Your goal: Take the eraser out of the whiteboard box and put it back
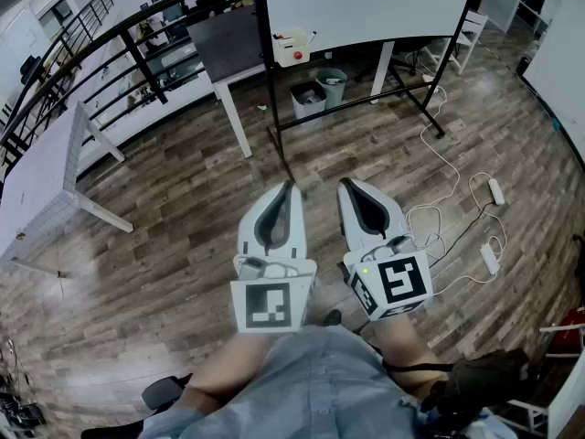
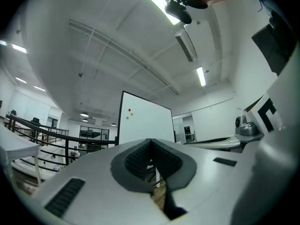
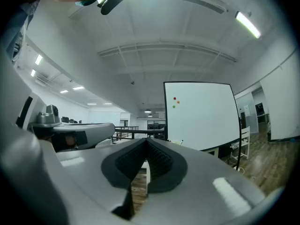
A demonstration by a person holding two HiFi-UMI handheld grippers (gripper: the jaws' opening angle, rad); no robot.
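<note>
Left tongs (image 1: 289, 187) and right tongs (image 1: 347, 183) are both pinched together, empty, well apart from the whiteboard box (image 1: 292, 48); arriving unopened, they could shove it, not grip the eraser.

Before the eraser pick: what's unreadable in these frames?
- The eraser: head view, the box at the whiteboard's lower edge is too small to show whether it is inside.
- The whiteboard's top: cut off by the head view's upper edge.
- Its ledge: left gripper view, hidden behind the left tongs, shut and empty.
- The bins: head view, contents too small.
</note>
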